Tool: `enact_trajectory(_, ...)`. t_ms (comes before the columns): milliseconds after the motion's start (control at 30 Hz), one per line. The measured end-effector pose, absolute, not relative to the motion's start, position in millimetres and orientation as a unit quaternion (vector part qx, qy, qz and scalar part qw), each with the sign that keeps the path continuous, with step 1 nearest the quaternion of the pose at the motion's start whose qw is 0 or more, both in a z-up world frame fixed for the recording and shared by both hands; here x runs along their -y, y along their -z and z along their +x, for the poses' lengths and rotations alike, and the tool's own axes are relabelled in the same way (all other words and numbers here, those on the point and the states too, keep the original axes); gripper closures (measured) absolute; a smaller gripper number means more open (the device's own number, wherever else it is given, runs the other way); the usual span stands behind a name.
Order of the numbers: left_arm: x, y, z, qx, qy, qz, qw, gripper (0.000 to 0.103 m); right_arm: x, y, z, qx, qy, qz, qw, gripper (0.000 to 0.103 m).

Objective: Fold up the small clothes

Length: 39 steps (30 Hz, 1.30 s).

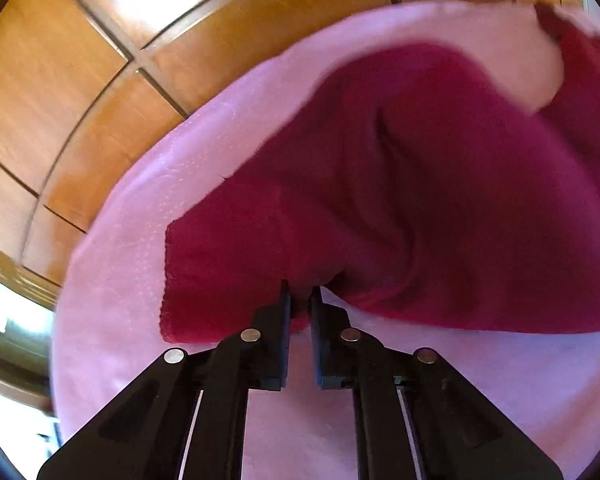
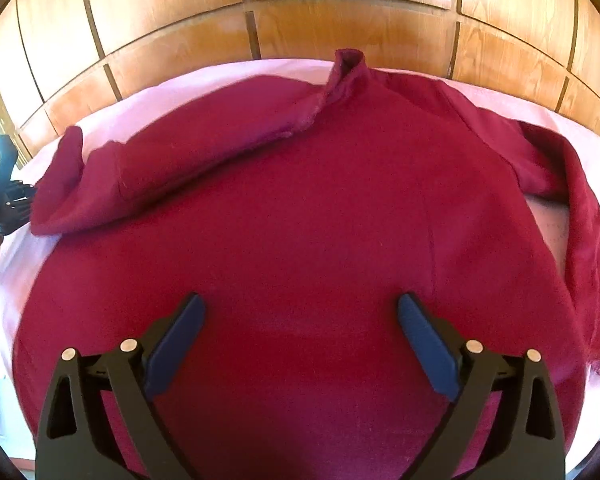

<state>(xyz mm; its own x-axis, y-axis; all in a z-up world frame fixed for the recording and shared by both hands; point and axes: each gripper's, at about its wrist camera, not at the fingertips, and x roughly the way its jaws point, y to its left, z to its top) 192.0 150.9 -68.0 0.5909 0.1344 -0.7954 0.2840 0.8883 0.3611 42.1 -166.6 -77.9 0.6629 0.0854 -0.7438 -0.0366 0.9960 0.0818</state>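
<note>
Crimson sweater (image 1: 400, 184) fabric sat pinched in the closed left gripper (image 1: 300, 300) over the pink sheet (image 1: 112, 280), likely for folding, while the right gripper (image 2: 300, 320) hovered, jaws apart, above the sweater's spread body.

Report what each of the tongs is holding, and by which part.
Left tongs: shut on the dark red sweater, pinching fabric at its sleeve end. Right tongs: open above the sweater's body, holding nothing.
</note>
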Motion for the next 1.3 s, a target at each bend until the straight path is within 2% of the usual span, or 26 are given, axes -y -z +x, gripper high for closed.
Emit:
enact_trajectory(200,-198,-17,149,-0.409,0.068,0.024,0.909,0.096,134,72,70,-0.402,-0.095,-0.02,0.911,0.027)
enact_trajectory(400,-242,-89,99,-0.369,0.07,-0.11,0.92,0.096,100,69,116,-0.389,-0.155,-0.038,0.907,0.03)
enact_trajectory(633,-283,-101,116,-0.386,0.043,-0.234,0.891,0.096,87,32,225,-0.345,-0.116,0.003,0.931,0.031)
enact_trajectory(800,-342,-90,161,-0.395,-0.088,-0.294,0.866,0.096,97,13,274,-0.334,-0.061,0.022,0.94,0.024)
enact_trajectory(833,-353,-86,165,-0.394,-0.132,-0.28,0.865,0.095,99,10,272,-0.333,-0.059,0.025,0.941,0.023)
enact_trajectory(900,-363,-76,166,-0.397,-0.184,-0.25,0.863,0.085,102,10,260,-0.329,-0.066,0.026,0.942,0.015)
enact_trajectory(933,-366,-69,165,-0.401,-0.188,-0.248,0.862,0.075,104,13,248,-0.33,-0.07,0.024,0.941,0.014)
enact_trajectory(967,-367,-61,163,-0.404,-0.185,-0.251,0.86,0.061,104,18,235,-0.334,-0.077,0.022,0.939,0.013)
enact_trajectory(1033,-367,-40,152,-0.409,-0.189,-0.251,0.857,0.043,103,27,207,-0.344,-0.088,0.018,0.935,0.013)
enact_trajectory(1167,-363,5,137,-0.446,-0.206,-0.226,0.841,0.042,96,48,158,-0.366,-0.111,0.009,0.924,0.011)
enact_trajectory(1300,-374,51,128,-0.464,-0.221,-0.247,0.822,0.042,84,64,125,-0.381,-0.12,-0.002,0.917,0.01)
